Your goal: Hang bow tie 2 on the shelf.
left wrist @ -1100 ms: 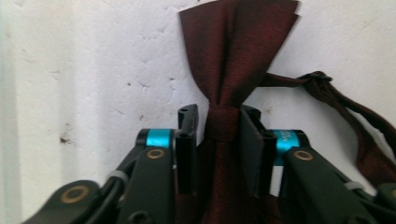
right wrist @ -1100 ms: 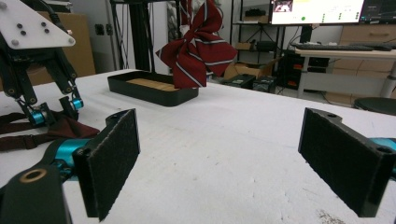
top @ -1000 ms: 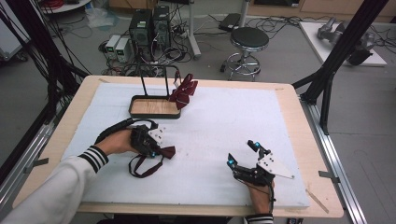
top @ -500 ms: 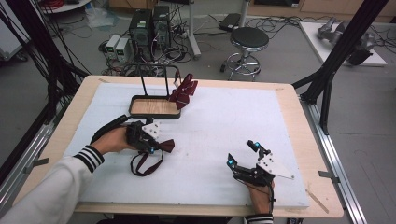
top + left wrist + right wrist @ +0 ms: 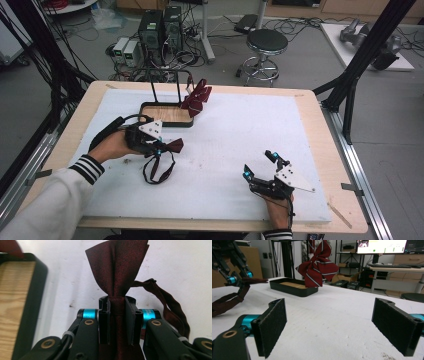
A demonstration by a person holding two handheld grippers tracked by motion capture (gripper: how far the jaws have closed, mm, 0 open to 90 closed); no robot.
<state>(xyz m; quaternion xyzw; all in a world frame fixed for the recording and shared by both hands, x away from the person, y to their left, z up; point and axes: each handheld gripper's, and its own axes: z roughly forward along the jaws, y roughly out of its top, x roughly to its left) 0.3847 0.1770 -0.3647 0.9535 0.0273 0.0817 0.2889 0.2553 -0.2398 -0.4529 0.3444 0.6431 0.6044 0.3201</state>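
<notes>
My left gripper [image 5: 117, 317] has its jaws pinched tight on the knot of the dark red bow tie [image 5: 117, 272], so the tie's long axis runs straight along my jaws: one wing fans out ahead of the pads, the other is tucked back between the arms below. From the high view the same bow tie [image 5: 172, 146] sits just off the white mat [image 5: 240, 130], pointing away from my left hand [image 5: 112, 147] toward the middle of the table, with its strap [image 5: 157, 169] drooping in a loop underneath, down to the mat. The cloth is a deep maroon with a fine, slightly glittery weave; it gathers into sharp pleats at the knot and spreads into a flat, angular wing. The strap is a narrow band of the same cloth, limp and curled. Just beside me, on the far side, is the tray [image 5: 167, 114], a shallow rounded rectangle with a black rim and a pale wood-grain floor; two thin black posts rise from its back edge. A second bow tie [image 5: 197, 97], red with thin pale stripes, hangs at the tray's right end. My right gripper [image 5: 260, 165] rests on the mat well apart from all this, its jaws spread wide with nothing between the rough black pads [image 5: 273, 325].
</notes>
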